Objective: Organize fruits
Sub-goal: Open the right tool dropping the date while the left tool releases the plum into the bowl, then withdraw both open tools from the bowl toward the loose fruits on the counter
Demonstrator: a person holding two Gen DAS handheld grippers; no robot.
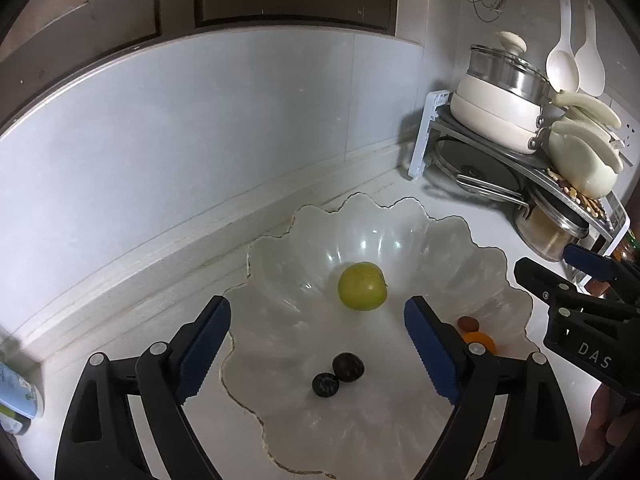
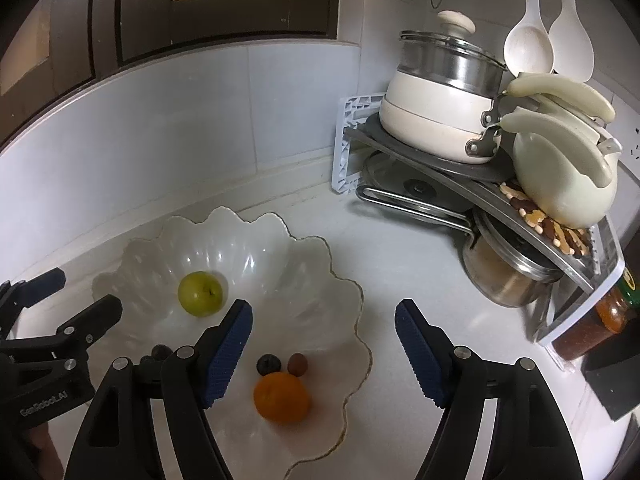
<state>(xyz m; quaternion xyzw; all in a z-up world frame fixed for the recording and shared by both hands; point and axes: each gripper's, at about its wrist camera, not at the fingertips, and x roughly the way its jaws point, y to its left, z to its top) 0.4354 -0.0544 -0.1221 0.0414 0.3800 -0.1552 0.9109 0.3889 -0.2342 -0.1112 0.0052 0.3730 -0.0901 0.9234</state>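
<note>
Both tongs hang over the near half of the scalloped white bowl (image 2: 344, 280), jaws spread wide with nothing between the blue pads. No earlier picture is on hand, so only their present gape can be told. From its own camera the left gripper (image 1: 316, 344) frames the bowl's floor, and the right gripper (image 2: 324, 348) straddles the bowl's right rim, one finger inside and one over the counter (image 2: 400, 264).

Nearest in the bowl, low in the right view, lies an orange fruit (image 2: 282, 398). Just behind it, nearly touching it, sit a dark round berry (image 2: 267, 364) and a small brown fruit (image 2: 298, 364) side by side. Further left in the bowl (partly hidden behind the right tongs' left finger) are two more dark fruits; the left view shows them plainly as a larger dark fruit (image 1: 348, 366) touching a smaller dark fruit (image 1: 325, 385). Deeper in, near the bowl's centre and apart from the rest, rests a green apple-like fruit (image 1: 362, 286).

Beyond the bowl, to its right, a corner rack (image 2: 460, 176) stands against the tiled wall (image 2: 200, 120). On it sits a cream pot with a glass lid (image 2: 440, 92), with a steel pot (image 2: 508, 280) below the shelf. Two pale spoons (image 2: 528, 48) hang on the wall above the rack.
</note>
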